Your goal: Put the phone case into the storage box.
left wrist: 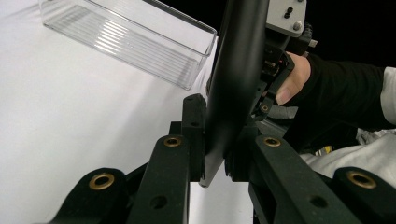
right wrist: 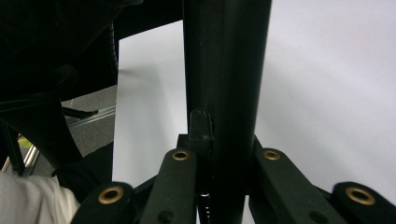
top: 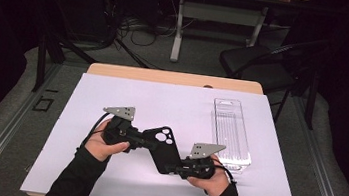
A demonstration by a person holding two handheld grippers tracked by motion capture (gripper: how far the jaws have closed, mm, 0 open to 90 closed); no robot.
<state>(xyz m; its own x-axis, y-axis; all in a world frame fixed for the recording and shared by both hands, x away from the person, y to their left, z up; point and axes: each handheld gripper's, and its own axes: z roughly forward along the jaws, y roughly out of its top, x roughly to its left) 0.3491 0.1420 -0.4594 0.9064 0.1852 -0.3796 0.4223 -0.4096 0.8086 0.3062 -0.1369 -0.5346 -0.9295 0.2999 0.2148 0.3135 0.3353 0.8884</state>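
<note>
— What sits closest to you from above?

— My own forearms in black sleeves, coming up from the near edge of the white table. Just past them, my left gripper and right gripper both pinch a black phone case, one at each end, so it hangs between them just above the table, camera holes facing up. I judge I hold it from both ends to keep it steady while I carry or turn it.

— Anything else up there?

— A clear plastic tray lies lengthwise at the right of the table, just beyond my right hand. It looks empty, and may be where the case is meant to go, though I can't say.

— And along your left gripper?

— Nearest are my two black jaws, closed tight on the case's thin edge. The case rises edge-on from between them. Beyond it, my right hand grips its own tool at the far end, and the tray lies on the table off to the upper left.

— Along the right gripper?

— The jaws come first again, clamped on the case, which stands as a dark bar up the middle. White table lies behind it, with a dark sleeve at the left.
</note>
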